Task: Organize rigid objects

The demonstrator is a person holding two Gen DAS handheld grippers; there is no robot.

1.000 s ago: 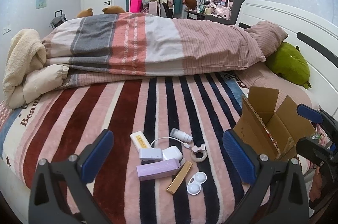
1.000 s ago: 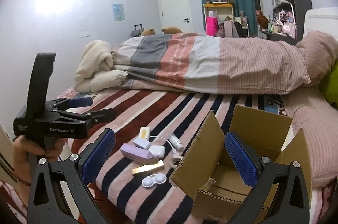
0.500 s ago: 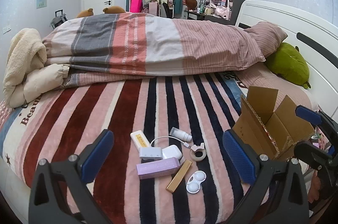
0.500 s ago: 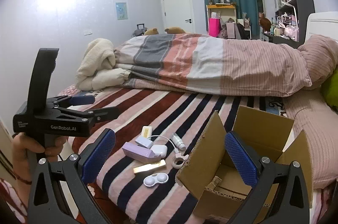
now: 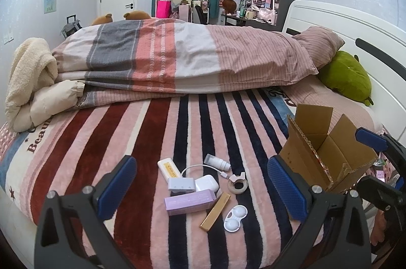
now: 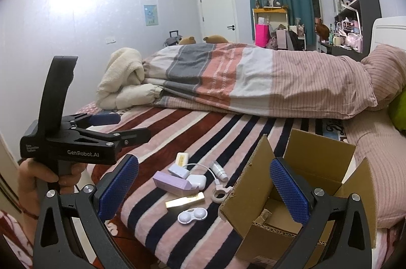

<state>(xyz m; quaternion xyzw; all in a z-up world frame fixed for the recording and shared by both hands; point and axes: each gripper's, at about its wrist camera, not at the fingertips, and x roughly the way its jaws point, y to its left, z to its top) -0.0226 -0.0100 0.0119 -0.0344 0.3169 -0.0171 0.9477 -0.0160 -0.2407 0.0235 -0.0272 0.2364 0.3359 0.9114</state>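
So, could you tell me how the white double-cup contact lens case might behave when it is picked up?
The white double-cup contact lens case looks like small, rigid plastic, so probably light and stiff. Its smooth domed lids may slip between the pads. It lies flat on the plush striped blanket, so it seems unlikely to roll.

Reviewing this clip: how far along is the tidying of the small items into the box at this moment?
Barely started. Done: nothing visibly; the cardboard box stands open, its contents unclear. In hand: nothing; the left gripper and right gripper are both open and empty. Left: the purple box, gold bar, lens case, tape roll, white bottle and the other small pieces all lie on the striped blanket.
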